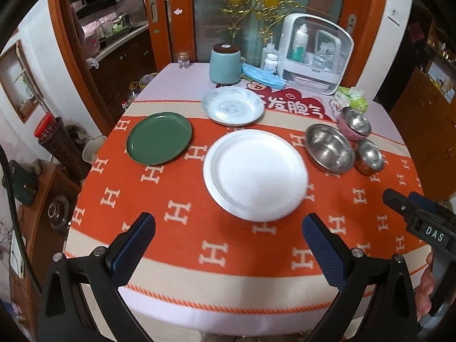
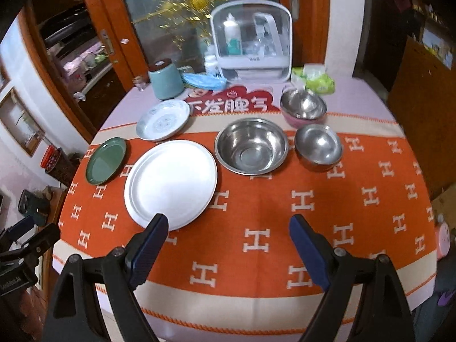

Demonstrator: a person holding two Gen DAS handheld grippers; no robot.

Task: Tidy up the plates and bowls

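**Both tongs wide open, all dishes waiting on the cloth**

Closest to my cameras are the two tongs. My left gripper [image 1: 228, 245] has its blue pads [image 1: 134, 245] spread far apart, and between them I see only the orange cloth [image 1: 182, 188]; it holds nothing and touches nothing. My right gripper [image 2: 228, 252] is the same: fully spread and empty. Its left pad sits in front of the near edge of the white plate [image 2: 171, 182], but I cannot tell if it touches the rim or only hovers above.

Going outward, the white plate lies in the middle of the table. To its left is the green plate [image 1: 159, 138], and behind it the patterned plate [image 1: 232, 105], all three apart from each other. On the right side stand the large steel bowl [image 2: 252, 145], the small steel bowl [image 2: 318, 146] just beside it, and a pink bowl [image 2: 303, 108] behind with a steel one nested inside.

I judge the work is at its beginning, since only that one pair is stacked. For a good start I would take the green plate by its rim with the left tongs, low and flat, and set it centred on the white one. The right tongs can nest the small steel bowl into the large. Steel is slippery, so the grip on the wall should be deep.
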